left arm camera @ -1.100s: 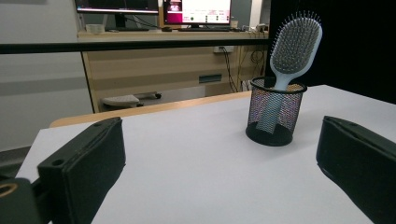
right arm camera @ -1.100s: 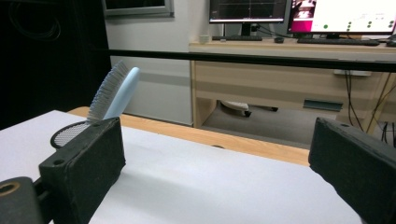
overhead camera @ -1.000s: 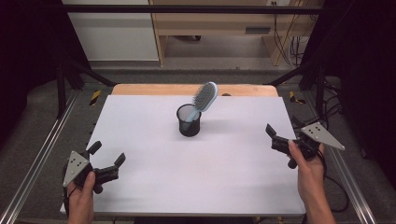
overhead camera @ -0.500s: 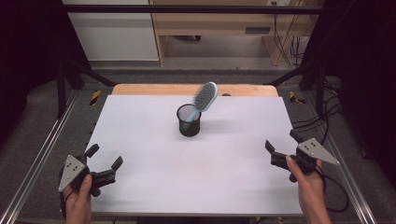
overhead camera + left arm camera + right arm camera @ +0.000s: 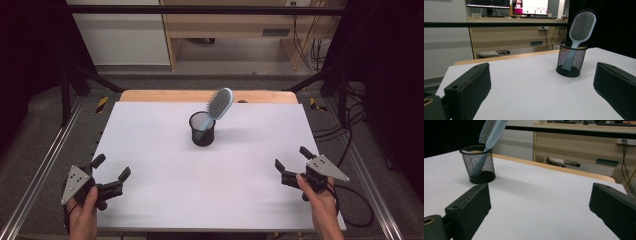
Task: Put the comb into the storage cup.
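Left claw (image 5: 111, 175): held by a hand (image 5: 84, 216) at the bench's near-left corner, black blocky jaws spread wide, gripping nothing. Bench (image 5: 150, 150): flat, matte white sheet over a wooden board whose far edge shows as a tan strip. Cup (image 5: 202, 129): black wire mesh, cylindrical, upright, standing centre-far on the bench. Hairbrush (image 5: 218, 105): pale blue plastic, oval bristled head, handle down in the cup, leaning toward the far-right corner. Right claw (image 5: 292, 161): near the right edge, jaws wide apart, empty.
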Demonstrator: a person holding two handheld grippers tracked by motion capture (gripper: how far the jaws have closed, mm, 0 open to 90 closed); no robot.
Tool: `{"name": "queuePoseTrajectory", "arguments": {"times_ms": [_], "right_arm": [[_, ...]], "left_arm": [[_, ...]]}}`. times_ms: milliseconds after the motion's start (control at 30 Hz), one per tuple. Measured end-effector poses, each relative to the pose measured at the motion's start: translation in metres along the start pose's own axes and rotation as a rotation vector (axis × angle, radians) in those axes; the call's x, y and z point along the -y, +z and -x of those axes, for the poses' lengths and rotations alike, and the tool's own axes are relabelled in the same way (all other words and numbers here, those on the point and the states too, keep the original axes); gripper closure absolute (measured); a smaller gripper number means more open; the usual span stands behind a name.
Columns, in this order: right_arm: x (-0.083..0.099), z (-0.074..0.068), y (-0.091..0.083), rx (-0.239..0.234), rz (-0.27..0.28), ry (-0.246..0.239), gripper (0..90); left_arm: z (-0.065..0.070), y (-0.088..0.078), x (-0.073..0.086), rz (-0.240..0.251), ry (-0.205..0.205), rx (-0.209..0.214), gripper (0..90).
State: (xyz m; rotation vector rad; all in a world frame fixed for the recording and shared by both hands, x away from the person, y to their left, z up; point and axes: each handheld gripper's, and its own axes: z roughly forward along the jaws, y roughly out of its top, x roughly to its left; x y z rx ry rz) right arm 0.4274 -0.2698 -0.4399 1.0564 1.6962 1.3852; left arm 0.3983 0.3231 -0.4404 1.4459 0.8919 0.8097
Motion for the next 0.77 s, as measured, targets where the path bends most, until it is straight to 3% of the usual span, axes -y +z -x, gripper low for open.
{"name": "queuePoseTrajectory", "arguments": {"times_ms": [300,500,767], "right_arm": [[0.013,-0.014,0.011,-0.075,-0.017,0.0,3.9],[0.018,-0.026,0.02,-0.134,-0.037,-0.025,3.9],[0.017,-0.033,0.02,-0.16,-0.036,-0.041,3.8]], "left_arm": [[0.002,0.005,0.001,0.005,-0.019,0.027,1.5],[0.007,0.006,0.0,0.017,-0.027,0.047,1.5],[0.012,0.011,0.0,0.007,-0.027,0.054,1.5]]}}
